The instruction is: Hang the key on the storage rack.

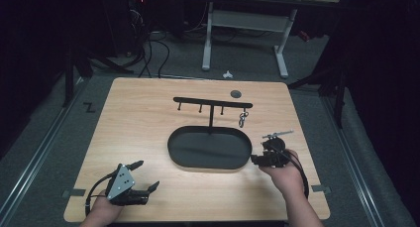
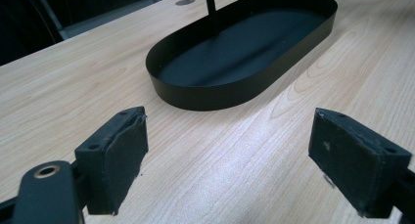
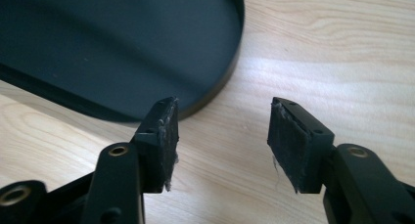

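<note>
Honestly, it looked nearly done: the keys (image 1: 242, 119) already hung from the stand's (image 1: 212, 104) right hook, while both grippers, left (image 1: 147, 176) and right (image 1: 258, 154), sat spread and empty beside its tray (image 1: 181, 138).

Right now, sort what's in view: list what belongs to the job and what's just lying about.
In the job:
- black stand with oval tray
- metal chain hanging from its crossbar
- left gripper, open
- right gripper, open

Lying about:
- round grommet in the table
- far desk frame
</note>
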Demonstrator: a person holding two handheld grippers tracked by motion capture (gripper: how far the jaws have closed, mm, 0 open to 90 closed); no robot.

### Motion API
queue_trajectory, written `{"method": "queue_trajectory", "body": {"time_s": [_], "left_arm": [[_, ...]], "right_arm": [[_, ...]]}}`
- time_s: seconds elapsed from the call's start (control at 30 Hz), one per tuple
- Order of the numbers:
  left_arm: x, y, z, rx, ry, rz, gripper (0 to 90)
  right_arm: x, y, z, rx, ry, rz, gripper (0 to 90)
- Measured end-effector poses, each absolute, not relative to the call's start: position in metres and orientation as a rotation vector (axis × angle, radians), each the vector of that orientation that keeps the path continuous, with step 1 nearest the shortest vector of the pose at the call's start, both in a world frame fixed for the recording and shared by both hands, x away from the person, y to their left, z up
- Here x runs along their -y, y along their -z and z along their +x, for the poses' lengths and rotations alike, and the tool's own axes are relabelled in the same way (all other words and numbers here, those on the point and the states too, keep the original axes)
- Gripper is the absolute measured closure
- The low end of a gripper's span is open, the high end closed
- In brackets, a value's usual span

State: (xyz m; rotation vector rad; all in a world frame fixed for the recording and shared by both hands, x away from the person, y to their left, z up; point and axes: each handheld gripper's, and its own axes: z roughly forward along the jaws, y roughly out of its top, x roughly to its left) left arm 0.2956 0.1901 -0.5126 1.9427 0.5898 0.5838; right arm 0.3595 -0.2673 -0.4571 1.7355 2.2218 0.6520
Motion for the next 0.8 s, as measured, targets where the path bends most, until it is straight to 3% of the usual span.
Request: {"method": "queue_trajectory", "body": {"time_s": [0.5,0.8], "left_arm": [[-0.187,0.516,0.299,-0.626,-0.594,1.959,15.1],[-0.187,0.515,0.298,-0.609,-0.596,1.958,15.2]], "right_arm": [[0.276,0.518,0.266,-1.926,-0.907,1.532,37.5],[0.273,0.519,0.259,-1.945,-0.911,1.525,35.4]]}}
